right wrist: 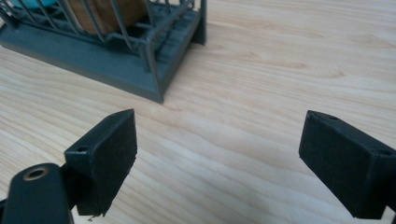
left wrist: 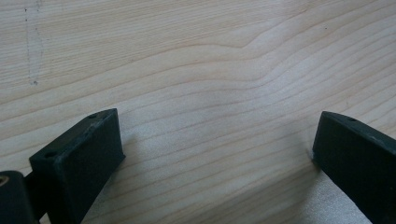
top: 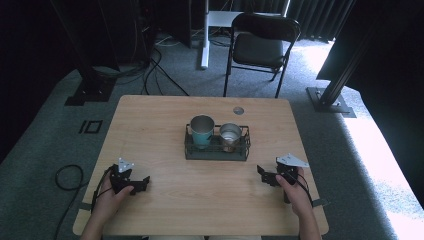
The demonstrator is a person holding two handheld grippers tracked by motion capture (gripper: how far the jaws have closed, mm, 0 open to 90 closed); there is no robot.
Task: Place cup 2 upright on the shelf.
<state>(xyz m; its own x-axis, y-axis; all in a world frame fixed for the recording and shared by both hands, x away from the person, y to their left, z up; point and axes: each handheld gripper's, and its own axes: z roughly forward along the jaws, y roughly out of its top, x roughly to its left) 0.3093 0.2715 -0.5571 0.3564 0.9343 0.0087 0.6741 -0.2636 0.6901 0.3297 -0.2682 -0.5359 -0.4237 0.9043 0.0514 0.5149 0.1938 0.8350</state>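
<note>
Both held low over the pale wooden worktop, jaws spread wide and gripping nothing: left hand-held gripper near the front left, right hand-held gripper front right, just short of the dark wire rack mid-worktop carrying a teal metal cup and a brown-banded steel cup.

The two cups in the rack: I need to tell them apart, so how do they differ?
The teal cup stands at the left of the wire rack and rises taller; the brown cup stands at the right and is shorter. Their outsides differ: teal against brown. Both stand upright, mouths open, with metallic insides.
</note>
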